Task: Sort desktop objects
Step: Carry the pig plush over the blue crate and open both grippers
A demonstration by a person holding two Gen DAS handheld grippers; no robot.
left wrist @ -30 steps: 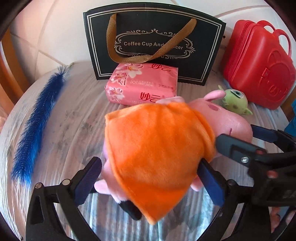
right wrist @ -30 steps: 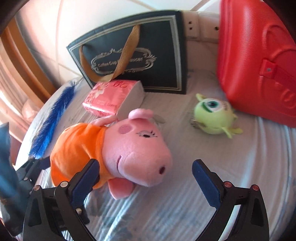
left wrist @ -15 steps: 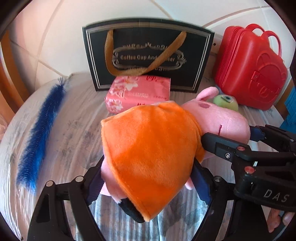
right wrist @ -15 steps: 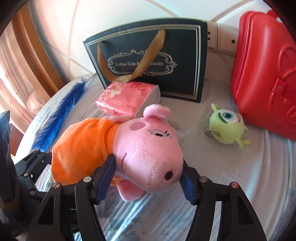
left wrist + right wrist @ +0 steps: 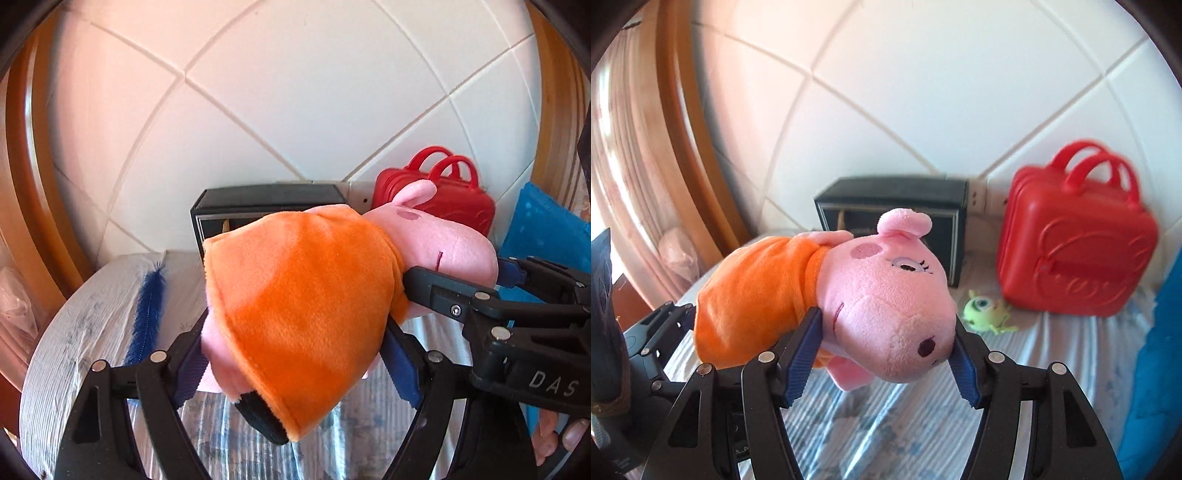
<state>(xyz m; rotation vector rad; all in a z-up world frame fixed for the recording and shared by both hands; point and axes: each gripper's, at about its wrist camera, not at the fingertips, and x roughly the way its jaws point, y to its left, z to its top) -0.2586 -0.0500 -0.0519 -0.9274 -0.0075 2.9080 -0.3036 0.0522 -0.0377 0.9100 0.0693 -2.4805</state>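
Observation:
A pink pig plush toy in an orange dress (image 5: 306, 310) hangs in the air between both grippers, lifted off the table. My left gripper (image 5: 295, 365) is shut on its orange body. My right gripper (image 5: 886, 350) is shut on its pink head (image 5: 886, 295); it also shows at the right of the left wrist view (image 5: 480, 295). A small green one-eyed monster toy (image 5: 984, 310) lies on the table behind the pig.
A red plastic case (image 5: 1075, 258) stands at the back right against the tiled wall. A dark gift bag (image 5: 890, 214) stands at the back centre. A blue feather (image 5: 147, 310) lies at the left on the cloth-covered table (image 5: 1034, 350). A blue object (image 5: 1160, 369) sits at the right edge.
Both grippers closed on the pig, left on the body and right on the head, and lifted it off the table. The views tilted up and the pink tissue pack went out of sight.

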